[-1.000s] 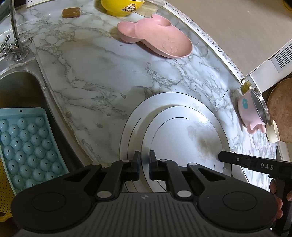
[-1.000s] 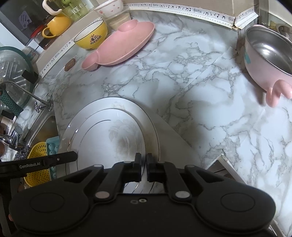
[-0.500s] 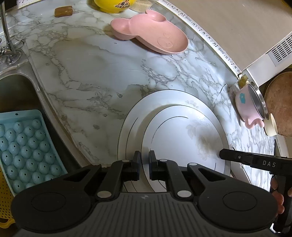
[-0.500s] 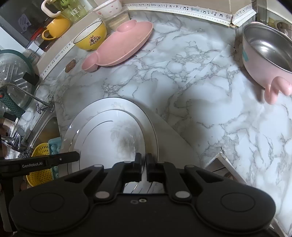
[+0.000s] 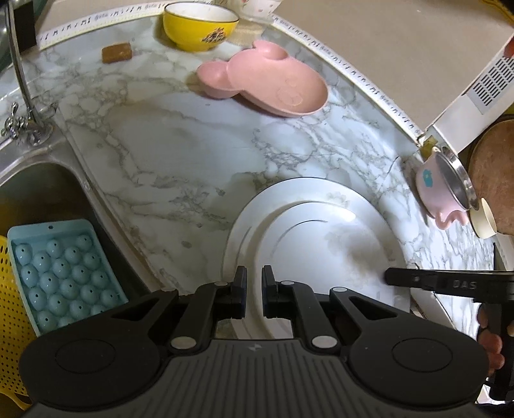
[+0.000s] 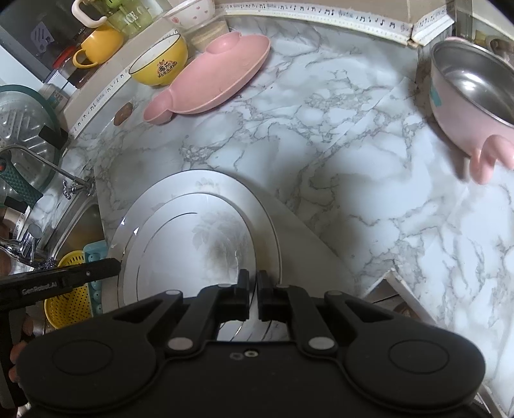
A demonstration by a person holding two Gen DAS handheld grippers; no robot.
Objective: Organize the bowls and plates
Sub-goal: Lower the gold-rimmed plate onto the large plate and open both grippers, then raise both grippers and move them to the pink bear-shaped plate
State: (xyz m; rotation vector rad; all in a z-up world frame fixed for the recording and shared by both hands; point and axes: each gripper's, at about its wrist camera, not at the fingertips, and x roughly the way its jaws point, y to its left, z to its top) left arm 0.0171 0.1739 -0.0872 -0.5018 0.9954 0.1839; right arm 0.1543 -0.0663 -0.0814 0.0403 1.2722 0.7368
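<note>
The left gripper is gripping the near rim of the white plates, its jaws pinched almost together with the rim running between them. The right gripper is doing the same at another part of the near rim of the white plates, its jaws clenched on the edge. A smaller plate is lying inside a larger one, and the pair is stretching forward from both sets of jaws over the marble tabletop. Whether the stack is resting on the tabletop or hanging just above it cannot be told.

Well ahead of the left jaws a pink animal-shaped dish is lying, with a yellow bowl just beyond it. Far to the right of the jaws a pink steel-lined bowl is sitting. To the left of the left jaws, down in the sink, a blue tray is lying.
</note>
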